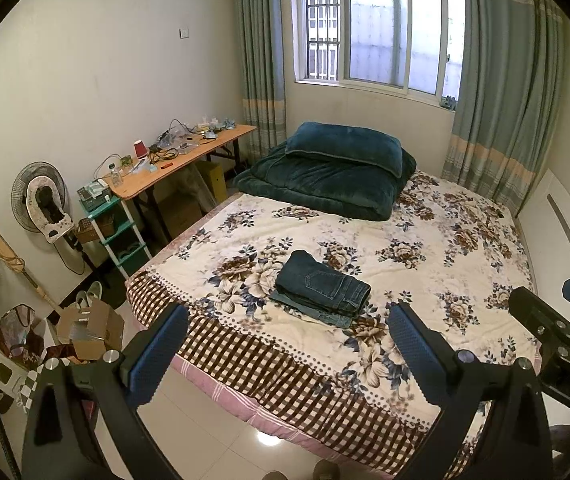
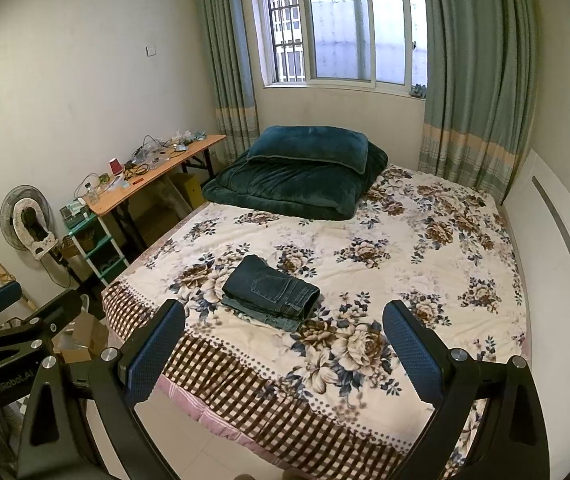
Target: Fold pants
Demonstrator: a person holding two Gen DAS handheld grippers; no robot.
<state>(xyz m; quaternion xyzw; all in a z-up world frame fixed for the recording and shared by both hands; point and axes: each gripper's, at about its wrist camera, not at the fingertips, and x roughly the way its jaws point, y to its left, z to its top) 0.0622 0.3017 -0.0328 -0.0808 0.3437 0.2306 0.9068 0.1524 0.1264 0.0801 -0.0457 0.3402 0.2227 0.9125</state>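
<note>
Dark blue jeans (image 1: 322, 289) lie folded into a compact stack near the foot of the bed, back pocket up; they also show in the right wrist view (image 2: 272, 292). My left gripper (image 1: 289, 350) is open and empty, held back from the bed's foot edge, well short of the jeans. My right gripper (image 2: 285, 354) is open and empty too, held at a similar distance. The right gripper's body shows at the right of the left wrist view (image 1: 557, 332).
The bed (image 1: 425, 256) has a floral cover with a checked border. A folded green quilt and pillow (image 1: 337, 168) lie at its head. A cluttered desk (image 1: 173, 164), a shelf, a fan (image 1: 41, 200) and boxes (image 1: 89, 328) stand left. Tiled floor lies below.
</note>
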